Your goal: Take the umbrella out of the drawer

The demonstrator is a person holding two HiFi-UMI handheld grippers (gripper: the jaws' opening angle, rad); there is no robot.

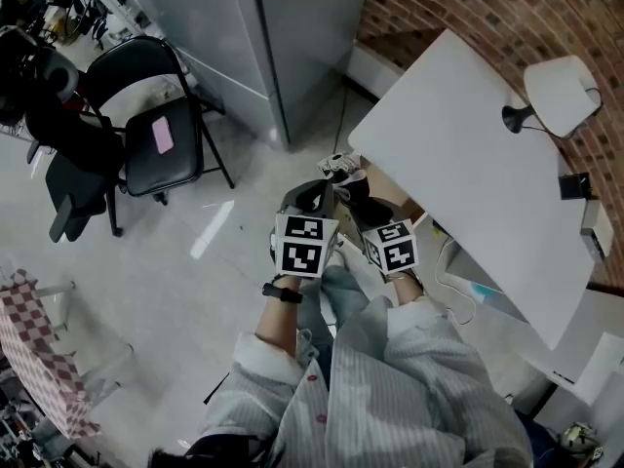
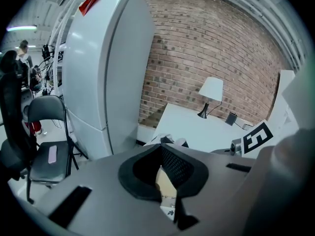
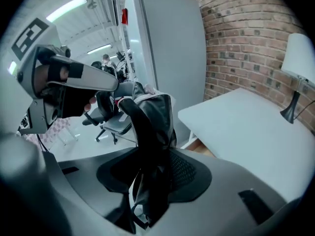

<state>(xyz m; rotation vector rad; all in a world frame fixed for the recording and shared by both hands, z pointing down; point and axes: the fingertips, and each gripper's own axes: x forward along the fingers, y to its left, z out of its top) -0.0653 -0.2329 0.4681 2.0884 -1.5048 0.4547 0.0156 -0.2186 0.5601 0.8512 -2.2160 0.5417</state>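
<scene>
The folded black umbrella [image 3: 150, 132] stands up out of my right gripper [image 3: 152, 183], whose jaws are shut on its lower part. From the head view, the umbrella [image 1: 336, 171] shows black and white just past both marker cubes, over the floor in front of the open wood-coloured drawer [image 1: 400, 195]. My left gripper [image 2: 165, 176] is beside it, a narrow gap between its pads and nothing in that gap. Its tip [image 1: 307, 201] is close to the umbrella's left side. In the left gripper view the umbrella's end [image 2: 170, 140] peeks over the jaws.
A white desk [image 1: 468, 164] with a lamp [image 1: 558, 94] stands to the right against a brick wall. A tall grey cabinet [image 1: 263, 37] stands ahead. A black folding chair [image 1: 161, 139] is at the left, a checked cloth [image 1: 39, 344] lower left.
</scene>
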